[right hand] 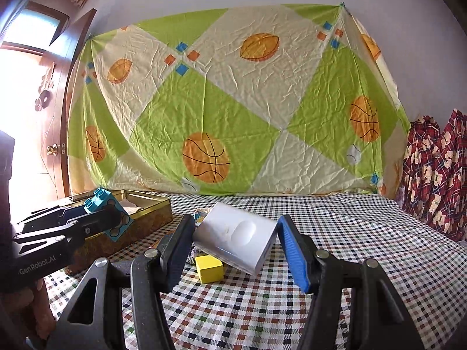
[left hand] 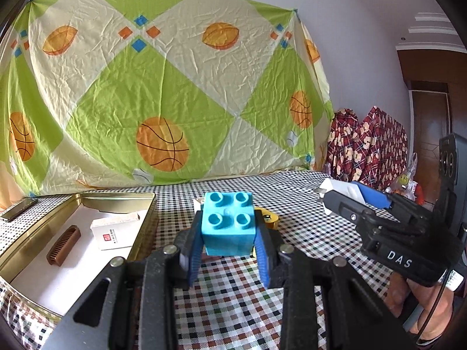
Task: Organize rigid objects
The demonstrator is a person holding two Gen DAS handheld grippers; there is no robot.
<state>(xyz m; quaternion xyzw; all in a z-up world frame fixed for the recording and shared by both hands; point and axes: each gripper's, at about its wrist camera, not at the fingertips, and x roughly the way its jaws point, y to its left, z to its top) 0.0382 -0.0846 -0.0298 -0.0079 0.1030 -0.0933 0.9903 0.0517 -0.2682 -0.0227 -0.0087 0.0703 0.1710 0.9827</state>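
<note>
Left gripper (left hand: 227, 233) pinched the blue brick (left hand: 227, 223) just right of the tin (left hand: 73, 227); right gripper (right hand: 233, 242) clamped the white charger (right hand: 236, 240), farther right.

Daylight is flooding in through a window (right hand: 17, 93) at the left edge of the right wrist view, blowing that area out to white and washing the door (right hand: 55, 134) beside it. Elsewhere the light is falling soft and even, casting only faint shadows on the checked tablecloth (right hand: 364, 233). Fisheye lenses are bowing the hanging sheet (left hand: 163, 87) and darkening all corners. The centre is staying sharp in both views, while edges are softening slightly.
</note>
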